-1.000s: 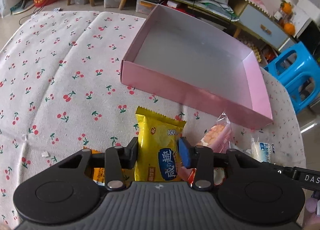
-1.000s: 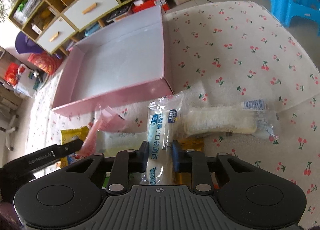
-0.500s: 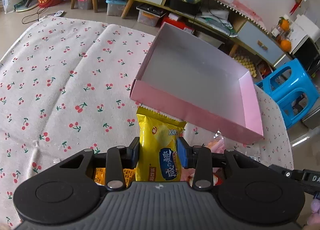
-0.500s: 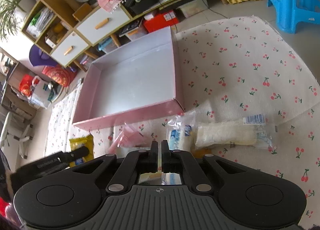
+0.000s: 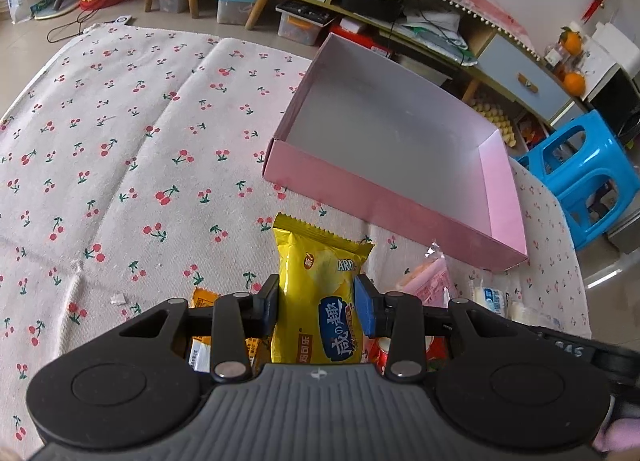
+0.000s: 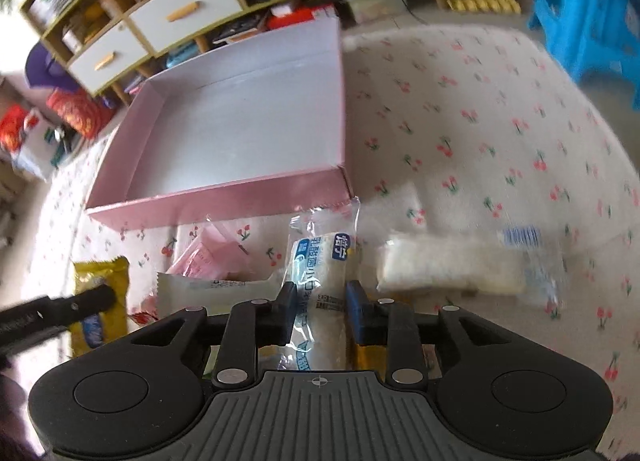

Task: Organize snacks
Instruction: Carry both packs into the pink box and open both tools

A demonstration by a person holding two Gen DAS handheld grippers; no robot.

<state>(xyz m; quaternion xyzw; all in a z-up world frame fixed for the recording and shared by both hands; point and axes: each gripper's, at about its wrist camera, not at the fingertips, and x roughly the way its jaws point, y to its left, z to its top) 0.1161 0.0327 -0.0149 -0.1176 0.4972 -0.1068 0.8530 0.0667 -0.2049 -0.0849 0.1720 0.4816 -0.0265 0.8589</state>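
- Between the fingers of the left gripper point(image 5: 316, 303), a yellow snack packet point(image 5: 320, 293) is clamped, its serrated top end pointing toward the pink box point(image 5: 384, 217).
- On the cherry-print cloth point(image 5: 120, 149), the pink box is seen lying open and shallow, its grey inner floor bare.
- Beneath the left gripper, an orange packet point(image 5: 202, 299) is partly hidden, and a pink wrapped snack point(image 5: 428, 281) is seen just to the right of the yellow one.
- Around a clear-wrapped white bread roll with blue lettering point(image 6: 320, 285), the right gripper point(image 6: 318, 311) is placed; its jaws have just been opening, the roll lies between them, and whether the pads press on it cannot be told.
- Beside that roll, a second long clear-wrapped white snack point(image 6: 452, 265) is laid on the cloth, blurred.
- Left of the roll, a white flat packet point(image 6: 208, 293) is overlapped by the pink wrapped snack, near the front wall of the box.
- At the left edge of the right wrist view, the yellow packet is seen behind a black finger point(image 6: 86, 301) of the other gripper.
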